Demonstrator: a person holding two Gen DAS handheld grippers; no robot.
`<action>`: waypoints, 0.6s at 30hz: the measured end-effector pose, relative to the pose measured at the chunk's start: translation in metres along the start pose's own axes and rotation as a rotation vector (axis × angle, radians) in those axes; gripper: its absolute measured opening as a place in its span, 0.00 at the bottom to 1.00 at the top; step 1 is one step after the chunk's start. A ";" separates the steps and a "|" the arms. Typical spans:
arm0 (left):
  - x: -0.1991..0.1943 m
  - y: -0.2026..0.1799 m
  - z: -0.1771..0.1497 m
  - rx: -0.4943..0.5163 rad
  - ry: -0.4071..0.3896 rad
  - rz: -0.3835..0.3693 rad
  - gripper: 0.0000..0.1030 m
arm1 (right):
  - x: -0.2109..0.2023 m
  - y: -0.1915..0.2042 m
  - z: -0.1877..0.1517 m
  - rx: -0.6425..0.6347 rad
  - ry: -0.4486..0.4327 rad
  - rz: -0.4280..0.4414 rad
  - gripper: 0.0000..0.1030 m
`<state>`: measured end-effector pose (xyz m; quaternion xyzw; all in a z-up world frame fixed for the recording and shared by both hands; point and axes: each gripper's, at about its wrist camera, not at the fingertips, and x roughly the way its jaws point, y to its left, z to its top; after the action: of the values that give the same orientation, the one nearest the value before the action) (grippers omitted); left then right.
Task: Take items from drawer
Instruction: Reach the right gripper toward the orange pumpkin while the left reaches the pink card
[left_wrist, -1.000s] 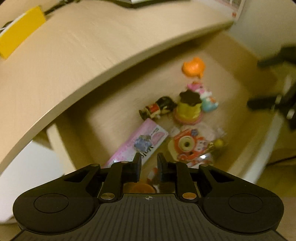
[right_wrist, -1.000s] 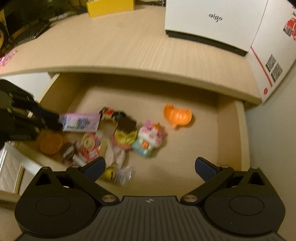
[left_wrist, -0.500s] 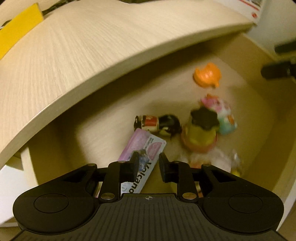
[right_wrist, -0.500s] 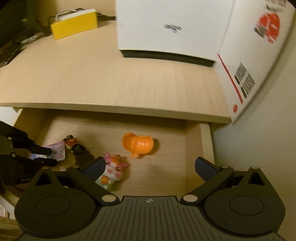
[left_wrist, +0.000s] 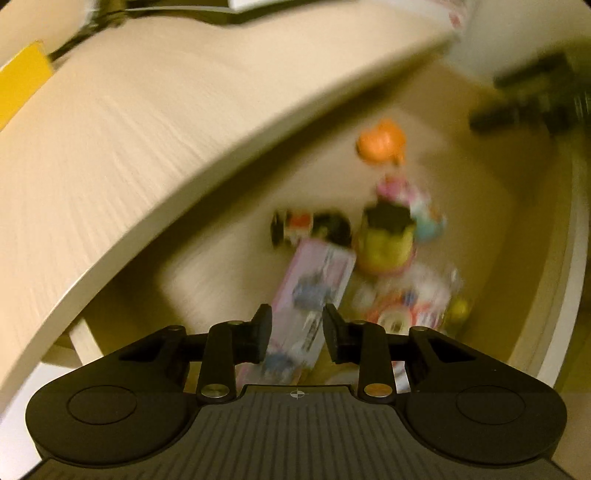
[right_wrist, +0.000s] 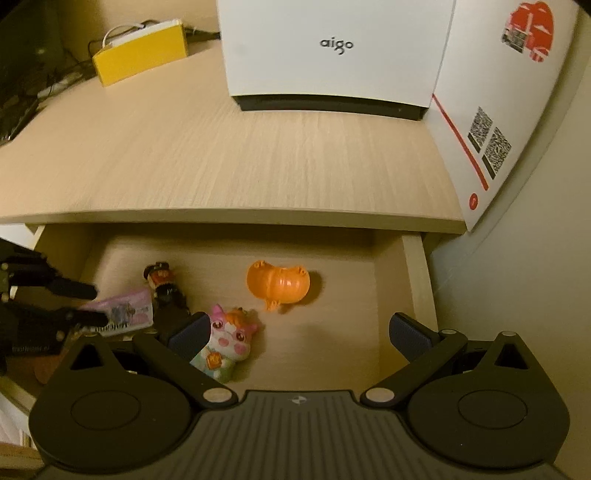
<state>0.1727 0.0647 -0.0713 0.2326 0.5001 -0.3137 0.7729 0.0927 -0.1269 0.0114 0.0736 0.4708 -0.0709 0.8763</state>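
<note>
- The open drawer (right_wrist: 413, 280) held, near to far, a pastel cat toy (right_wrist: 225, 343), a pink packet (right_wrist: 122, 312), a dark figurine (right_wrist: 164, 284) and an orange toy (right_wrist: 279, 284).
- The left gripper (left_wrist: 297, 325) was angled down over the packet, jaws opening, nothing clamped.
- The right gripper (right_wrist: 299, 332) was held wide apart, empty, near the orange toy.

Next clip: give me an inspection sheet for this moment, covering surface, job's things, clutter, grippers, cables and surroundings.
Surface: pale wooden desktop over open wooden drawer.
Job's things: orange plastic toy, pastel cat figure, dark doll figure, pink flat packet in the drawer.
Clutter: white aigo box, yellow box on the desktop.
Grippers: left hand-held gripper opening above the packet, nothing gripped; right hand-held gripper open, empty.
Cables: behind the yellow box.
Surroundings: pale wall right.
</note>
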 end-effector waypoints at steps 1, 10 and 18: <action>0.001 -0.001 0.001 0.021 0.014 0.002 0.32 | 0.002 -0.001 0.001 0.008 0.000 0.001 1.00; 0.006 -0.006 -0.002 0.069 0.075 -0.034 0.40 | 0.003 0.001 0.000 0.006 0.008 0.007 1.00; 0.001 0.005 -0.002 -0.035 0.017 -0.132 0.44 | 0.004 0.004 -0.001 -0.002 0.032 0.019 1.00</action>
<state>0.1753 0.0688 -0.0724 0.1880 0.5266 -0.3531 0.7501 0.0944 -0.1225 0.0077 0.0783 0.4843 -0.0609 0.8693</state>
